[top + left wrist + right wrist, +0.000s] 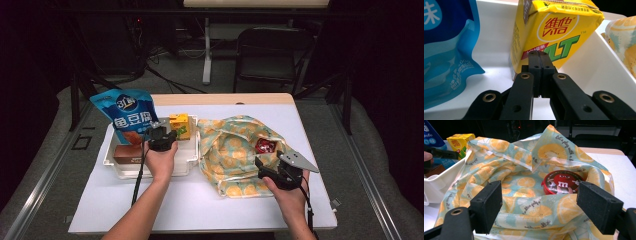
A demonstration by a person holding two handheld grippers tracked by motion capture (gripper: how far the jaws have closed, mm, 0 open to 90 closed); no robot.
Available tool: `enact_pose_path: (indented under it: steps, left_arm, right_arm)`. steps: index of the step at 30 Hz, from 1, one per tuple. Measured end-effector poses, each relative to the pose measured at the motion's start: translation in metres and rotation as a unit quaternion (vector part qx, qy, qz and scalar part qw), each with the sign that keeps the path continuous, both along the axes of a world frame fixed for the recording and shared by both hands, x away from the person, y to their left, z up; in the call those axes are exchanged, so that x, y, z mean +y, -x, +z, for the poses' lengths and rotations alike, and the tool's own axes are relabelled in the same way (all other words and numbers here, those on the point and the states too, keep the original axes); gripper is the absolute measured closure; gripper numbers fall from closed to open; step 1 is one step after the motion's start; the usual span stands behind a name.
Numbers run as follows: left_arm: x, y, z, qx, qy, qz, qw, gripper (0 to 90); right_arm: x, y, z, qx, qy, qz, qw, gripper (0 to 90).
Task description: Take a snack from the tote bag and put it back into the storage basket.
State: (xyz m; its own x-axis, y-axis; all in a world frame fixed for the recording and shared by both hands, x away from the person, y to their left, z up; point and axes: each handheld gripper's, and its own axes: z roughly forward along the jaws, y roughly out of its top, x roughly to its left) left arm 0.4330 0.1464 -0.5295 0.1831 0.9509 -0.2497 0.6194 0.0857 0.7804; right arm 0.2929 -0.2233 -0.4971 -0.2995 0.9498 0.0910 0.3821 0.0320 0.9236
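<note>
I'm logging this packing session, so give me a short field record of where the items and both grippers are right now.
left gripper: shut, empty, tips at the yellow drink carton
right gripper: open, at the near edge of the orange-slice print fabric bag
white plastic tray: holds carton, blue snack pouch, brown box
bag contents: round red candy tin
surface: white table top

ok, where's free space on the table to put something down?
Bare white tabletop along the near edge, between the two forearms, and the far right strip behind the fabric bag. Crowded: the white tray holds the blue pouch, yellow carton and a brown box; the bag sits against its right side.
</note>
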Motion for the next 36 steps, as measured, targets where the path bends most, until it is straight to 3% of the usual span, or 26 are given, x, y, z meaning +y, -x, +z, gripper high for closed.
enact_pose_path:
  steps: [6, 10, 17, 20, 23, 27, 31, 36]
  left_arm:
    - [0.002, 0.002, 0.000, 0.002, -0.001, 0.000, 1.0000, 90.0]
    - [0.000, 0.011, 0.007, -0.019, -0.006, -0.005, 0.9998, 85.7]
    - [0.003, 0.036, 0.018, -0.058, 0.015, -0.045, 0.9972, 77.4]
    - [0.007, 0.046, 0.020, -0.073, 0.040, -0.064, 0.9945, 69.8]
    - [0.008, 0.058, 0.022, -0.090, 0.029, -0.078, 0.9925, 58.6]
    - [0.012, 0.067, 0.023, -0.093, 0.050, -0.114, 0.9879, 43.9]
    - [0.017, 0.075, 0.025, -0.098, 0.055, -0.139, 0.9839, 29.6]
    - [0.019, 0.087, 0.026, -0.111, 0.053, -0.168, 0.9781, 22.8]
  right_arm:
    - [0.000, -0.001, -0.001, 0.000, 0.003, 0.001, 1.0000, 21.2]
    - [-0.003, -0.002, -0.001, -0.006, 0.003, 0.001, 1.0000, 32.5]
    - [-0.005, -0.012, -0.001, -0.013, 0.007, 0.000, 0.9999, 46.7]
    - [-0.005, -0.017, -0.002, -0.015, 0.014, -0.003, 0.9998, 49.3]
    - [-0.006, -0.023, -0.003, -0.011, 0.015, -0.006, 0.9998, 47.5]
    - [-0.007, -0.030, -0.007, 0.003, 0.023, -0.010, 0.9997, 40.2]
    - [-0.007, -0.038, -0.010, 0.012, 0.032, -0.014, 0.9993, 34.1]
    - [-0.007, -0.047, -0.017, 0.021, 0.043, -0.023, 0.9986, 30.7]
